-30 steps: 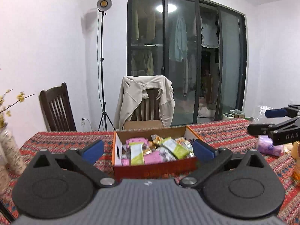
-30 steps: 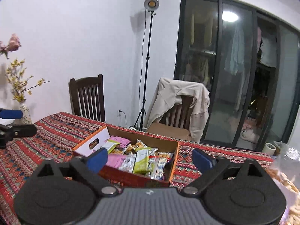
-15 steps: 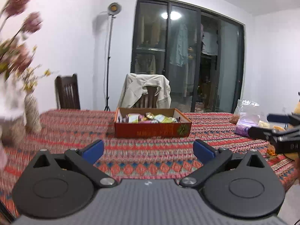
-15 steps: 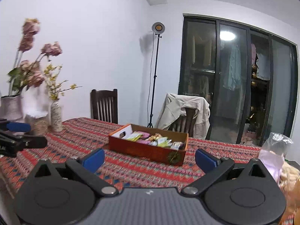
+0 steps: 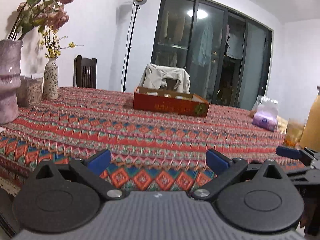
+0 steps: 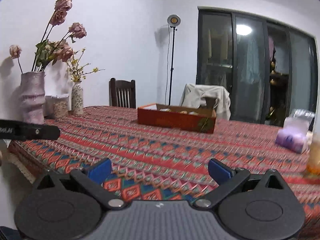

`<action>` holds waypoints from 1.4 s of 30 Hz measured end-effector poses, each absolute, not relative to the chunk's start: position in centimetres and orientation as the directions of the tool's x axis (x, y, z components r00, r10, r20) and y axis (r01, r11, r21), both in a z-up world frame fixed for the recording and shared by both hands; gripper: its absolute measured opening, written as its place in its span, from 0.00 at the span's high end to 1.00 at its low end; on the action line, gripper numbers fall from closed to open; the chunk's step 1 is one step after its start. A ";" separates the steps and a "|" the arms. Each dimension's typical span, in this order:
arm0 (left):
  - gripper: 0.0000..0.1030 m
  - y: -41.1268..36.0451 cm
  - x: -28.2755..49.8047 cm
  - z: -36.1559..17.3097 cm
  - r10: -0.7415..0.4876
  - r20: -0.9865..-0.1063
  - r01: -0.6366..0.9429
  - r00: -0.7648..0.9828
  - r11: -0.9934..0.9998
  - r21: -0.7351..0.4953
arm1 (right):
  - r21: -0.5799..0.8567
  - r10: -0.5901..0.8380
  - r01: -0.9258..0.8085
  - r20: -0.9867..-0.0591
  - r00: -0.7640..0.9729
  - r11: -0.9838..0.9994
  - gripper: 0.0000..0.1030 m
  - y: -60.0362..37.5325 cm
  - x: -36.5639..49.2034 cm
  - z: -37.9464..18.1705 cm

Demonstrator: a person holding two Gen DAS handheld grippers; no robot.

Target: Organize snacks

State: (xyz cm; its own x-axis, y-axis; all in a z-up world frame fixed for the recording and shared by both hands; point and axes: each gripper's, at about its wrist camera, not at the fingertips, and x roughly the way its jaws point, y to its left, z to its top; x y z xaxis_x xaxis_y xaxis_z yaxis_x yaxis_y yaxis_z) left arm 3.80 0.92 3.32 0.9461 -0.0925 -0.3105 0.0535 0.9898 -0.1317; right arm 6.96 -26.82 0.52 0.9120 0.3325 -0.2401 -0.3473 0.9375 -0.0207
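Note:
A red-orange cardboard box (image 5: 171,104) of snack packets stands far off in the middle of the patterned tablecloth (image 5: 140,132); it also shows in the right wrist view (image 6: 177,120). Only the tops of the snacks show over its rim. My left gripper (image 5: 159,160) is open and empty, low over the near table edge. My right gripper (image 6: 160,169) is open and empty too, likewise near the front edge. Each gripper's fingers show at the side of the other view: the right one (image 5: 290,153), the left one (image 6: 30,132).
Vases with flowers (image 6: 33,96) and a jar (image 6: 59,106) stand at the table's left. A purple packet in a clear bag (image 5: 266,118) and an orange drink glass (image 5: 293,136) stand at the right. Two chairs (image 6: 122,94) are behind the table.
Both grippers have pulled back and down from just over the box to the near table edge; the box now looks small and far. Both stayed open and empty.

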 end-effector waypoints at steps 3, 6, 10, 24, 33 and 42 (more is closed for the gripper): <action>0.00 0.9 4.0 1.4 -0.085 -0.352 0.043 0.932 0.991 -0.127 | 0.009 0.318 -0.327 -0.265 0.910 0.945 0.00 -26.7 7.9 -1.1; 0.00 0.5 4.2 0.8 -0.078 -0.353 0.044 0.932 0.994 -0.103 | 0.019 0.316 -0.324 -0.284 0.905 0.946 0.00 -26.4 8.3 -2.3; 0.00 0.2 4.0 0.8 -0.055 -0.335 0.029 0.941 0.996 -0.082 | -0.004 0.310 -0.324 -0.280 0.909 0.946 0.00 -26.0 8.4 -2.1; 0.00 -0.1 4.0 1.2 -0.064 -0.324 0.045 0.944 0.997 -0.066 | 0.018 0.318 -0.325 -0.261 0.911 0.945 0.00 -26.2 8.3 -1.4; 0.00 -0.2 3.9 1.3 -0.067 -0.323 0.055 0.944 0.997 -0.047 | 0.025 0.323 -0.328 -0.254 0.912 0.944 0.00 -26.5 8.2 -1.3; 0.00 -0.6 3.7 1.2 -0.069 -0.318 0.064 0.946 0.998 -0.026 | 0.023 0.318 -0.323 -0.253 0.914 0.946 0.00 -26.6 8.2 -1.3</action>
State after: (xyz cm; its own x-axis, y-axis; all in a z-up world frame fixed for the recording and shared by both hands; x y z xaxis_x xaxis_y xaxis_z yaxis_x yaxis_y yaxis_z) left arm 3.74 -0.61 1.17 0.9455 -0.0688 -0.3182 0.0638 0.9976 -0.0261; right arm 8.18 -26.58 -1.31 0.9138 0.3176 -0.2532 -0.3227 0.9462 0.0225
